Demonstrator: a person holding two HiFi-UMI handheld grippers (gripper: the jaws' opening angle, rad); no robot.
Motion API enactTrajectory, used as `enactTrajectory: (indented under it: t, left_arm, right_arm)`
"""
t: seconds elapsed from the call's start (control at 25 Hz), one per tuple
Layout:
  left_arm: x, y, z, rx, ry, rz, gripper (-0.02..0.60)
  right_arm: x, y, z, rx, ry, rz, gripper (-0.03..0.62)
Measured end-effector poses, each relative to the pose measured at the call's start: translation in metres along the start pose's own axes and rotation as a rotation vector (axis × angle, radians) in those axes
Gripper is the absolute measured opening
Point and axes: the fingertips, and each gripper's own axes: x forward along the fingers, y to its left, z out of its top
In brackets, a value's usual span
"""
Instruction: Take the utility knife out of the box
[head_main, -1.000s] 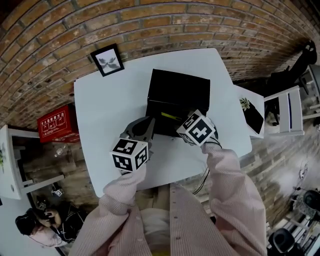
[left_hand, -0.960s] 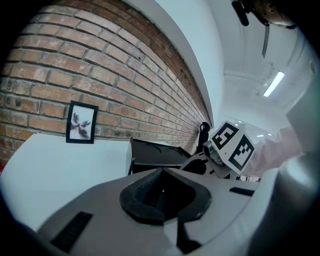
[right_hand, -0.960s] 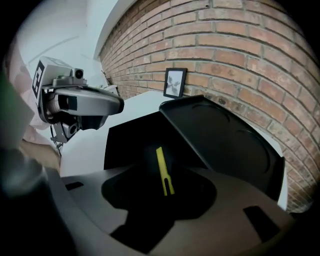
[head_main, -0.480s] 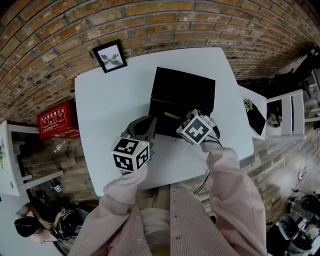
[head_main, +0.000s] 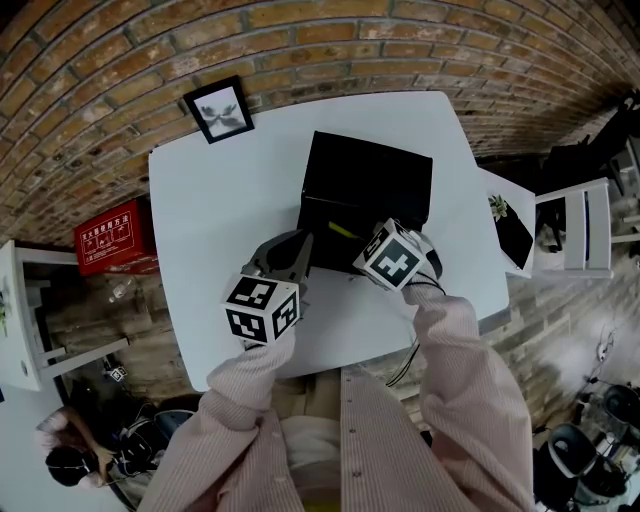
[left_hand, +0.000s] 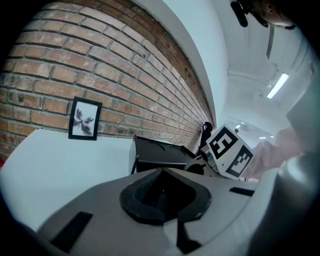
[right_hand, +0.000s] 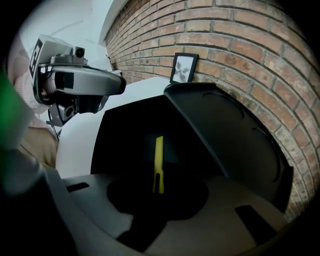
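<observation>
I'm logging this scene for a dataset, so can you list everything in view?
table: one, white, centre
box: one, black, lid open, on the table
utility knife: one, yellow, inside the box
framed picture: one, black, table's far-left corner
case: one, red, floor left of table
left gripper: one, grey, shut, empty, beside the box
right gripper: one, grey, over the box, jaws closing around the knife
sleeves: two, pink, bottom

Probably a studio or office, brick wall (head_main: 300, 40), white table (head_main: 230, 200), framed picture (head_main: 218, 110)
</observation>
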Motion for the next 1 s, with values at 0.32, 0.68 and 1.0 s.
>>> enactTrajectory:
  t: [0.32, 0.68, 1.0]
  left_arm:
    - [-0.004, -0.003, 0.001, 0.016, -0.01, -0.017, -0.008]
    - [-0.013, -0.019, 0.003, 0.035, -0.046, -0.069, -0.008]
    - [-0.032, -0.033, 0.013, 0.096, -0.109, -0.074, -0.008]
  right_arm:
    - [0.0, 0.001, 0.002, 0.0, -0.02, -0.01, 0.066]
    - [-0.022, 0.007, 0.016, 0.048, -0.185, -0.001, 0.066]
    - [-0.059, 0.012, 0.029, 0.081, -0.358, -0.022, 0.066]
